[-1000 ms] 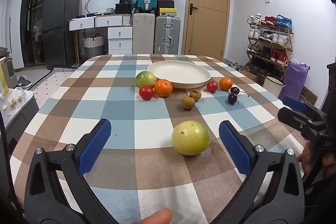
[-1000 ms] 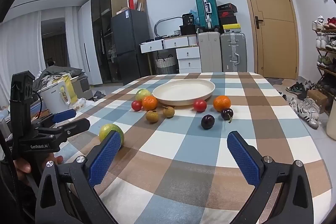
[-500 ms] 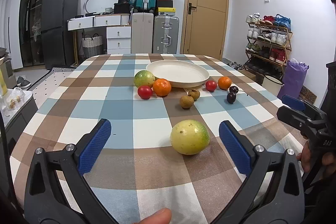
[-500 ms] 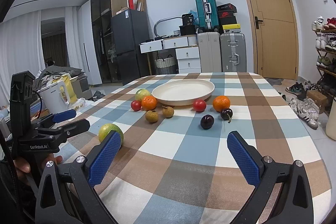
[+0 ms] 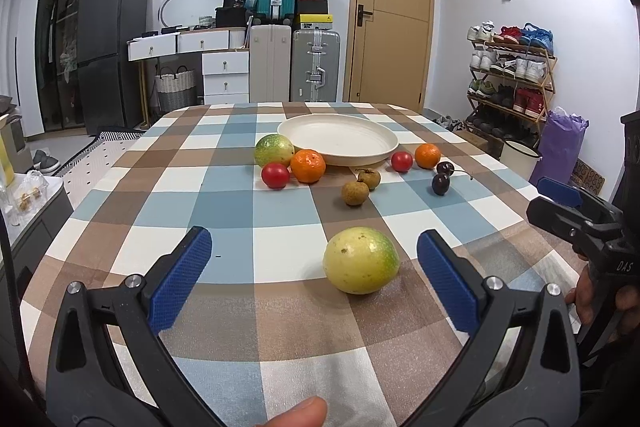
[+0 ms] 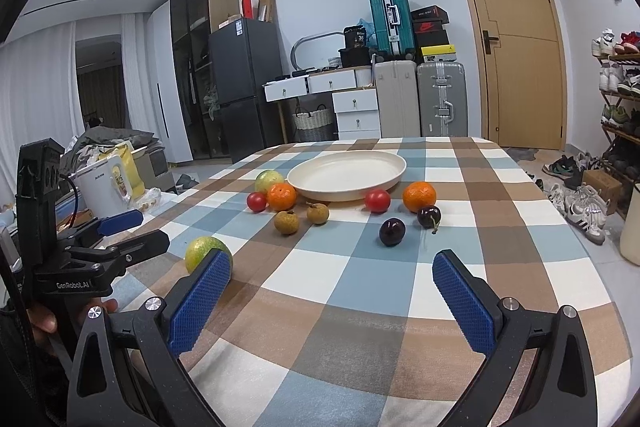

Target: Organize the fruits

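A cream plate (image 5: 338,139) (image 6: 346,175) stands empty at the far middle of the checked table. Around its near side lie a green-yellow fruit (image 5: 274,150), two oranges (image 5: 307,166) (image 5: 427,155), two red tomatoes (image 5: 275,175) (image 5: 401,161), two brown longans (image 5: 355,193) (image 5: 370,178) and two dark cherries (image 5: 440,183) (image 6: 392,231). A larger yellow-green fruit (image 5: 361,259) (image 6: 202,251) lies apart, near me. My left gripper (image 5: 314,267) is open, the fruit between its fingertips, right of centre. My right gripper (image 6: 332,287) is open and empty above the near table.
The checked tablecloth (image 5: 240,195) covers the whole table. A shoe rack (image 5: 512,83) stands to the right, suitcases (image 5: 316,65) and drawers behind, a fridge (image 5: 108,43) at the back left. A low side table (image 6: 108,183) with clutter is off the left edge.
My left gripper has crept slightly forward; the yellow-green fruit sits a little lower and nearer between its fingers. The right gripper has barely moved.
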Motion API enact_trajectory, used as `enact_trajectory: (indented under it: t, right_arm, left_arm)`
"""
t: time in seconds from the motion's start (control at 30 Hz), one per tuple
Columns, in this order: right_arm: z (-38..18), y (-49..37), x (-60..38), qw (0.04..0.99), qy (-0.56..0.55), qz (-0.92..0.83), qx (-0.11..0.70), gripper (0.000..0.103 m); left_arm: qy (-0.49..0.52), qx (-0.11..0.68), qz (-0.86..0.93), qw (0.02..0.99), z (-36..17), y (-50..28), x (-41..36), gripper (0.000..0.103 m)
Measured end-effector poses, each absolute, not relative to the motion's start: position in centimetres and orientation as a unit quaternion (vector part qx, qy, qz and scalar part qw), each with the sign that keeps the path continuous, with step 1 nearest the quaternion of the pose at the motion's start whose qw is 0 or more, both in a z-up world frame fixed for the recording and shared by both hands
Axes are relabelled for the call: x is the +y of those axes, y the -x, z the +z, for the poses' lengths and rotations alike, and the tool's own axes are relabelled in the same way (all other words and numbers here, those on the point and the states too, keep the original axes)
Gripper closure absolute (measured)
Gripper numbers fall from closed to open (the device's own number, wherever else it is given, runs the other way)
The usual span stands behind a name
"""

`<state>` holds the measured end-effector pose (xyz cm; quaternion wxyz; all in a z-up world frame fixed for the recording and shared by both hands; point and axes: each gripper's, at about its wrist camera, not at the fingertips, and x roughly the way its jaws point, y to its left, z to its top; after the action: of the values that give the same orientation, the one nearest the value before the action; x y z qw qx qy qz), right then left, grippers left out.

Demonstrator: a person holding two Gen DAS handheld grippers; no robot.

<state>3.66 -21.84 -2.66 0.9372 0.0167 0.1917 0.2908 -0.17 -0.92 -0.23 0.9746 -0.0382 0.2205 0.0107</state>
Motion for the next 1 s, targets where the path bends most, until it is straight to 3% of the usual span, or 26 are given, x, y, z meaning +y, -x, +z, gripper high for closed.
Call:
enact_trajectory:
  t: [1.0]
  right_arm:
    - [-2.86,-3.84,-21.83,0.937,-0.012,0.291,0.193,0.000]
  left_arm:
    - [0.034,0.222,0.011,0.974,-0.38,0.13,-1.02,0.000]
